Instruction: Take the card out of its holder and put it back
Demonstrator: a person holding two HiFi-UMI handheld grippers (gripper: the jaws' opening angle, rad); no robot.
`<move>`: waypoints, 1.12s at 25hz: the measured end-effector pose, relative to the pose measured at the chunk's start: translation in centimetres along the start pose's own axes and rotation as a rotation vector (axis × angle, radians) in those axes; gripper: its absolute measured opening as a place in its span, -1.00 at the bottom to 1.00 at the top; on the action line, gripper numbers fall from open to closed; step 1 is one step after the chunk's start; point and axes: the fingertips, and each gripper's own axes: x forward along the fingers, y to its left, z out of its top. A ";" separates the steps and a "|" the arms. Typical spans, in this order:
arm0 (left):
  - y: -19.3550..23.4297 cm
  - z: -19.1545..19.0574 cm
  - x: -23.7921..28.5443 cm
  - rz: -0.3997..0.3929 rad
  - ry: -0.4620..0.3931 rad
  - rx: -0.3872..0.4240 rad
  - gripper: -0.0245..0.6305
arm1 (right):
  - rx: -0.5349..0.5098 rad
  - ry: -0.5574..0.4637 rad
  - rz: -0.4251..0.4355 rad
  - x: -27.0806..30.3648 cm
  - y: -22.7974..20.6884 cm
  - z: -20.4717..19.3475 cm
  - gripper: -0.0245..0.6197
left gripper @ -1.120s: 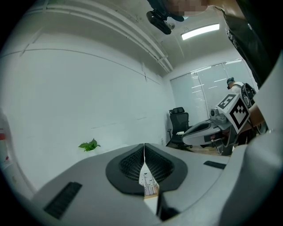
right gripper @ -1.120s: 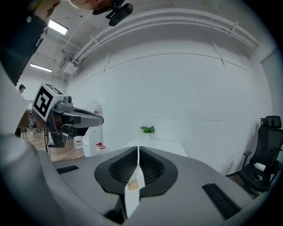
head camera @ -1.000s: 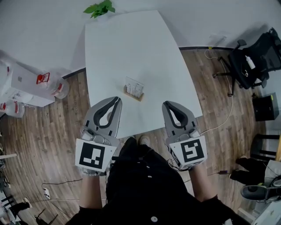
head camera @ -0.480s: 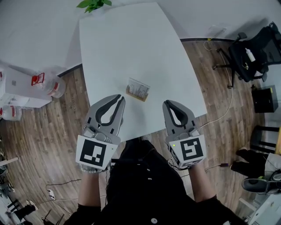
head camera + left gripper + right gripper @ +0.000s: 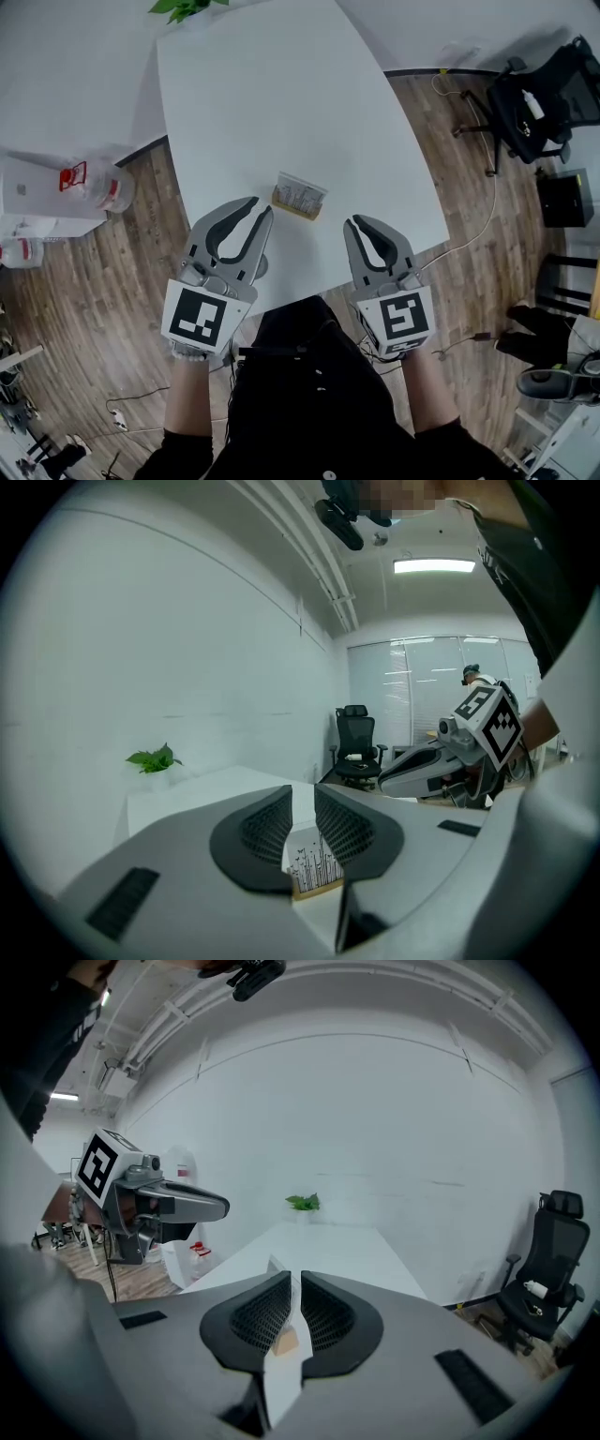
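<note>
1. The card is a white rectangle printed with thin black upright stems, like grass, with a few small dark flecks above them.
2. It stands on edge in its holder, a low strip of pale wood that runs along its bottom edge.
3. Card and holder sit on the white bench, towards its near edge and turned at a slant to it. They are ahead of both tools, roughly between them, and touch neither.
4. The left tool hovers over the near edge of the bench. Its jaws are drawn narrow, with only a slim gap between the ribbed pads, and they hold nothing. The left gripper view shows the card through that gap, beyond the tips.
5. The right tool is also narrow, almost closed, and empty. A bit of the pale wood shows through its slit in the right gripper view.
6. A green plant stands at the far end of the bench, and a black office chair is off to the right on the wooden floor.
</note>
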 end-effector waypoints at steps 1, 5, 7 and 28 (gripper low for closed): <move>0.0 -0.3 0.3 -0.012 0.006 0.001 -0.69 | 0.005 0.001 -0.004 0.3 -0.1 -0.2 -0.77; 0.3 -1.4 1.7 -0.039 0.034 0.012 -0.66 | 0.027 0.009 -0.018 1.2 -0.3 -0.8 -0.77; 0.4 -2.0 2.4 -0.063 0.024 0.037 -0.65 | 0.038 -0.001 -0.027 1.7 -0.5 -1.0 -0.77; 1.4 -8.6 7.7 -0.177 0.108 0.063 -0.62 | 0.100 0.077 -0.027 7.1 0.1 -5.1 -0.60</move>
